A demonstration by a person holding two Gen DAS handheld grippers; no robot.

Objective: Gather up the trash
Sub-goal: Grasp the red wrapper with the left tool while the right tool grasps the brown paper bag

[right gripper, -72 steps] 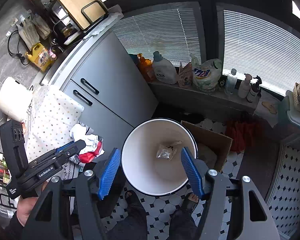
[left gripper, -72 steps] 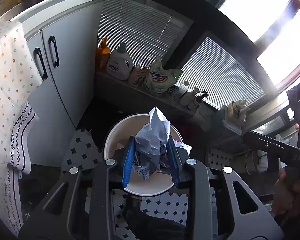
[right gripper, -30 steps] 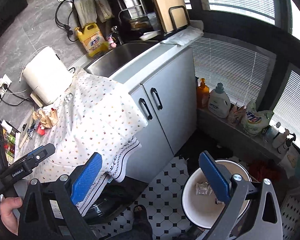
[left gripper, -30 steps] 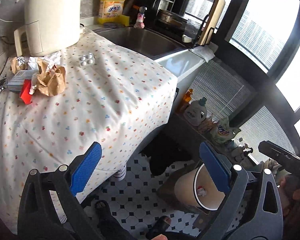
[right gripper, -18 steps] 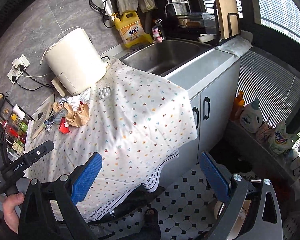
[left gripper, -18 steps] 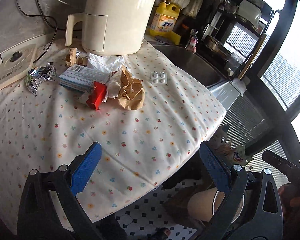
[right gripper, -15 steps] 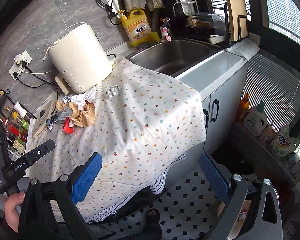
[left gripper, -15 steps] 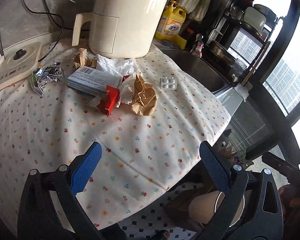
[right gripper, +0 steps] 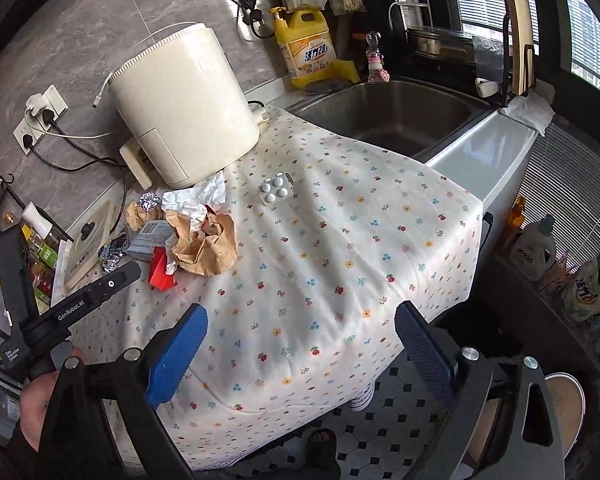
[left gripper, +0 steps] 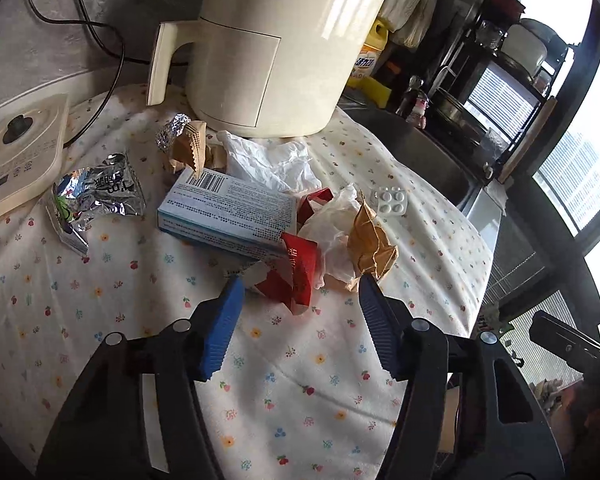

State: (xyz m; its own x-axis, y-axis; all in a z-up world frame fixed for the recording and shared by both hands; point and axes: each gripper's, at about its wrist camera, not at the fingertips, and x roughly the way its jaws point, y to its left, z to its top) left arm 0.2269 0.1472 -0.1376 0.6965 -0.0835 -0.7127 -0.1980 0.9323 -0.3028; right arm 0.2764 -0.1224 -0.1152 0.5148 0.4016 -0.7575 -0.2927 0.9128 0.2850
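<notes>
A pile of trash lies on the flowered tablecloth (left gripper: 300,380): a red pack (left gripper: 300,268), a blue-white box (left gripper: 228,212), crumpled brown paper (left gripper: 370,248), white tissue (left gripper: 268,160), a foil wrapper (left gripper: 96,192) and a pill blister (left gripper: 390,200). My left gripper (left gripper: 300,280) hovers at the pile's near edge. Its jaws are closing, with the red pack's corner between the tips and the pads clear of it. My right gripper (right gripper: 300,312) stands open over bare cloth, short of the brown paper (right gripper: 206,248) and the blister (right gripper: 276,192).
A cream air fryer (left gripper: 276,40) stands right behind the pile, and a white kitchen scale (left gripper: 16,152) lies to its left. The steel sink (right gripper: 400,116) is beyond the cloth. On the tiled floor at the lower right, the bin's rim (right gripper: 564,412) shows behind the right gripper.
Both views swung from the bin and the floor up to the tabletop. The left gripper came close to the trash pile, and its jaws narrowed from wide open to around the red pack.
</notes>
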